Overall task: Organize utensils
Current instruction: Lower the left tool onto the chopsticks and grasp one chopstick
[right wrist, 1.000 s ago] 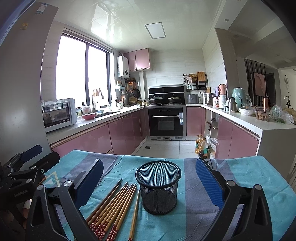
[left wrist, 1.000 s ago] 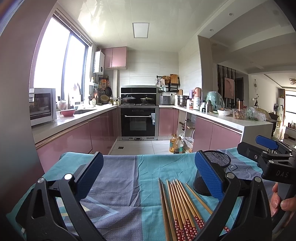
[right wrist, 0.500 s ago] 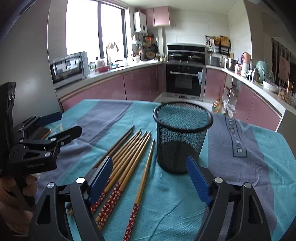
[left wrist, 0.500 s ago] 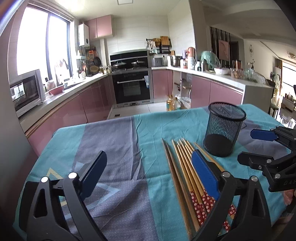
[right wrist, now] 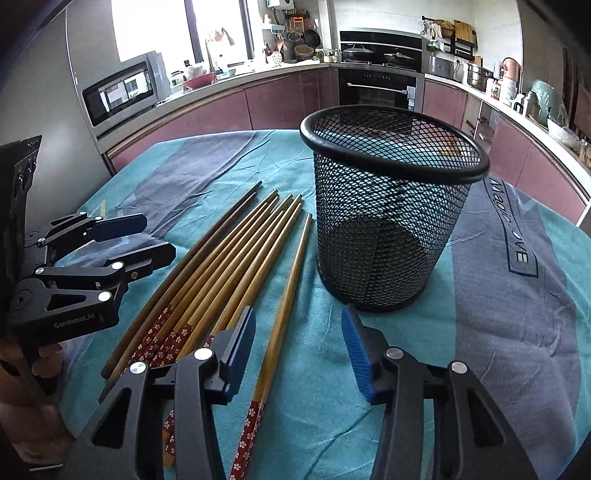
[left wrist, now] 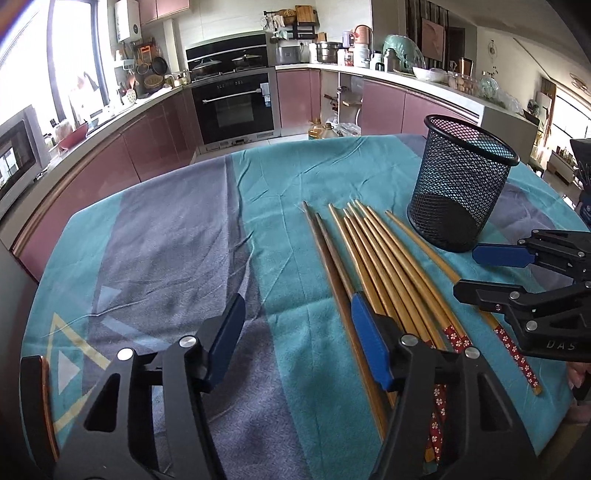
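Chopsticks lie flat, tips twd mesh cup's left side; both grippers' fingers wide, holding nothing.

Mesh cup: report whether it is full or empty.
Empty. Through the mesh cup its bare dark bottom shows; all chopsticks lie on the tablecloth beside it.

Pink cabinets; black oven; bright window; microwave
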